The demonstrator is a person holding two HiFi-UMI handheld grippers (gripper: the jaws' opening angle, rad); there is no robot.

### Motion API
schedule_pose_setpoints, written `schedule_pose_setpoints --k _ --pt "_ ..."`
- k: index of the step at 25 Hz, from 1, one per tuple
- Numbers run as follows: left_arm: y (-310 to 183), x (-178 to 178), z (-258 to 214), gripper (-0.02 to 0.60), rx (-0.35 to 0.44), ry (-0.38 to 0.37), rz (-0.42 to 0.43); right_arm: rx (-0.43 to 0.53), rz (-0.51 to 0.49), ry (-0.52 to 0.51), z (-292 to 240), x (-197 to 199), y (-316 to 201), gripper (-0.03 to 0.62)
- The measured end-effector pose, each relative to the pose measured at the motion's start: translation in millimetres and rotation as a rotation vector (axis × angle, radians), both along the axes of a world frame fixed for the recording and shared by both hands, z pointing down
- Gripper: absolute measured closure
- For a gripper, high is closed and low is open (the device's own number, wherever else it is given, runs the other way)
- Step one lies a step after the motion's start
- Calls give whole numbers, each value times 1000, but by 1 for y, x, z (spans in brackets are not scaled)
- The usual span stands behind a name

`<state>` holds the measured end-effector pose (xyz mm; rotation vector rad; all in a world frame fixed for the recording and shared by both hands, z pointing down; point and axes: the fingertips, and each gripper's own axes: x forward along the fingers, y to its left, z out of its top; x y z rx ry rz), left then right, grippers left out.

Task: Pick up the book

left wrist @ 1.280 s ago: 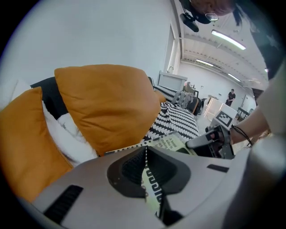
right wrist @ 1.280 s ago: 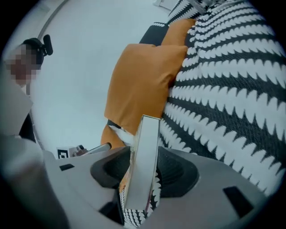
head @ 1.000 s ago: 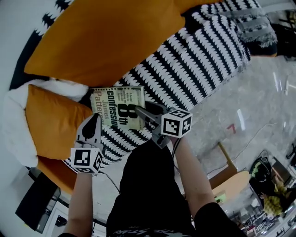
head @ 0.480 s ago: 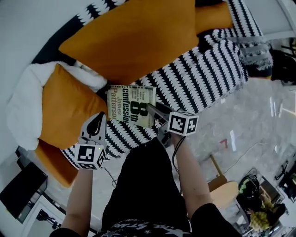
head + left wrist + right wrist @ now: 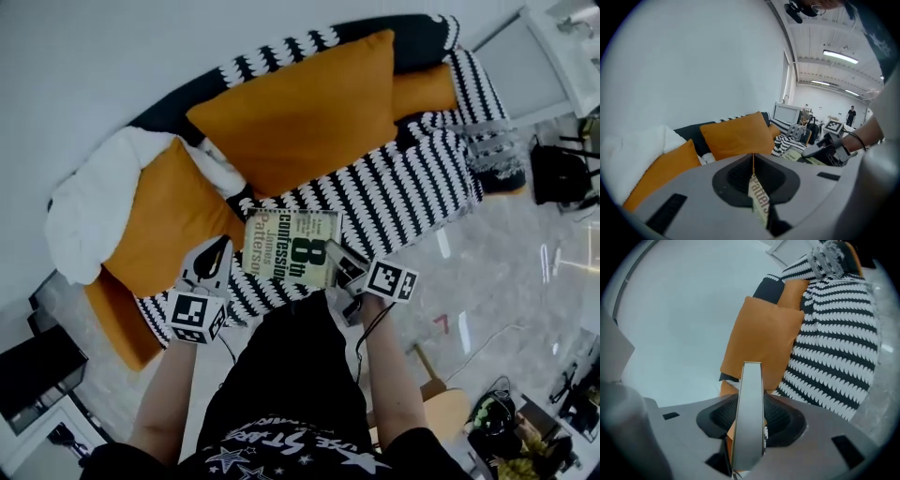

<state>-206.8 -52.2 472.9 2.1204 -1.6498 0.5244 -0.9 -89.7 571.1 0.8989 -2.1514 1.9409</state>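
The book (image 5: 292,248), a green-and-white paperback, hangs flat above the striped sofa seat (image 5: 412,187), carried between both grippers. My left gripper (image 5: 217,258) is shut on its left edge; in the left gripper view a thin printed edge of the book (image 5: 758,201) sits clamped between the jaws. My right gripper (image 5: 342,267) grips the right side. In the right gripper view the book's page block (image 5: 749,399) stands edge-on between the pads. The right jaws have just been closing, with the book between them.
A large orange cushion (image 5: 300,112) leans on the sofa back, a smaller one (image 5: 173,225) and a white blanket (image 5: 94,202) lie at the left. Marble floor (image 5: 487,281) spreads to the right, with a wooden chair (image 5: 441,412) and a black bag (image 5: 562,173).
Both grippers have risen together with the book, which has come up off the sofa seat. The sofa now looks smaller and further below.
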Motion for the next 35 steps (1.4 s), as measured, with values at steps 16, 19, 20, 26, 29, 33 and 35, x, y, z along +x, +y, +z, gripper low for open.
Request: schedule_pose_setpoints --k 16,19,20,26,29,33,35 --pt "40 45 -126 566 131 83 63 93 292 -148 -168 32 25 421" --pt "56 46 -142 565 157 105 62 121 338 -190 -191 32 33 421" --pt "60 46 -148 565 172 100 73 131 347 -206 -199 32 34 421" --pt "78 45 -175 566 234 89 74 162 354 -275 -224 33 42 421" --pt "79 42 -168 566 240 85 68 145 357 -279 -215 33 46 421" --pt "79 53 -162 566 243 77 46 127 344 -263 -203 46 52 421" --pt "84 67 -161 566 245 83 47 124 331 -280 -201 56 59 421"
